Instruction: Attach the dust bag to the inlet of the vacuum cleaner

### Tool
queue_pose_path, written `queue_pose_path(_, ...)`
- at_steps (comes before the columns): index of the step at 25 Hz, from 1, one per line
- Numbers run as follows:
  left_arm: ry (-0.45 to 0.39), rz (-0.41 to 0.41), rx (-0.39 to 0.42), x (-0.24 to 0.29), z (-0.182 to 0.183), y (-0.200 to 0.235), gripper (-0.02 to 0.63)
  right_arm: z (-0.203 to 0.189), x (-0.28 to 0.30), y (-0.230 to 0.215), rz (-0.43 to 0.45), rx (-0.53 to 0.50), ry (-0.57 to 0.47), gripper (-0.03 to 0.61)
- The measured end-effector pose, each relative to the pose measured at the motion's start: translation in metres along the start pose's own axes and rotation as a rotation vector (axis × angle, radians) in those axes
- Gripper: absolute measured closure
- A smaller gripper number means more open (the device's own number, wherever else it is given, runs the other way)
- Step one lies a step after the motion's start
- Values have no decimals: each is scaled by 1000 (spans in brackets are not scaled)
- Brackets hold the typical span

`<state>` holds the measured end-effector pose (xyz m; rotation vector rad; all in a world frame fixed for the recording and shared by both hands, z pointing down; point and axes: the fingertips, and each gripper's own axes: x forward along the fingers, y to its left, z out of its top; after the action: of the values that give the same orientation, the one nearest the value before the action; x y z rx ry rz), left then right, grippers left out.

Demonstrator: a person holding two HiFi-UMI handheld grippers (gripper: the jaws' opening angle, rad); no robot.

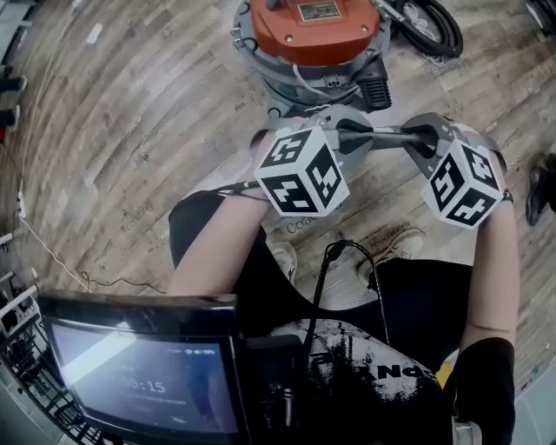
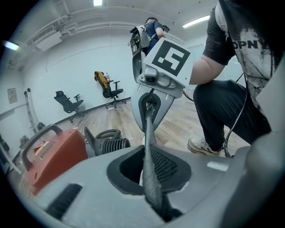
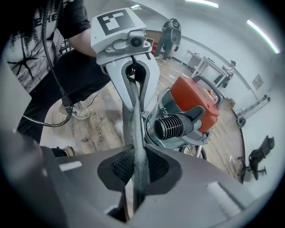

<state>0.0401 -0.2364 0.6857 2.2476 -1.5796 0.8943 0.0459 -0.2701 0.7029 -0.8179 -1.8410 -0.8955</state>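
- While the left gripper (image 1: 352,135) and right gripper (image 1: 423,137) face each other at mid-frame in the head view, the bag (image 1: 387,132) runs straight between them as a thin dark strip.
- Left gripper view: jaws pinched together on the grey bag (image 2: 151,178), pads pressed to it on both sides.
- Right gripper view: same story, jaws nipped tight on the other end of the bag (image 3: 139,169).
- Both gripper views catch the bag edge-on, so its shape and any opening can't be made out.
- The vacuum (image 1: 313,39) sits at top centre, its orange lid cut off by the frame edge and its lower body partly behind the grippers. The bag is lower in the frame, not touching it.
- A ribbed black port (image 3: 171,127) shows right of the bag in the right gripper view; whether it is the inlet, can't tell.
- The hose (image 1: 430,26) at upper right is cropped.
- The cubes (image 1: 300,169) hide both hands, and a screen (image 1: 143,374) fills the lower left.
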Motion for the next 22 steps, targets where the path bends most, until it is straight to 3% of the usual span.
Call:
queue_pose_path(5,-7,32,-38,-2,4,11,583,3,-5,-17,-60,63,-18,540)
queue_pose_path(11,19,66,-49,3,-5,17,583,4,5,-26,-132,14,-51,537)
queue_pose_path(18,-11,118,-82,-2,3,29,583,8,-5,-39,-152,8,-82,535)
queue_pose_path(22,19,120,-72,4,1,32,583,3,0,-41,-151,9,-84,535)
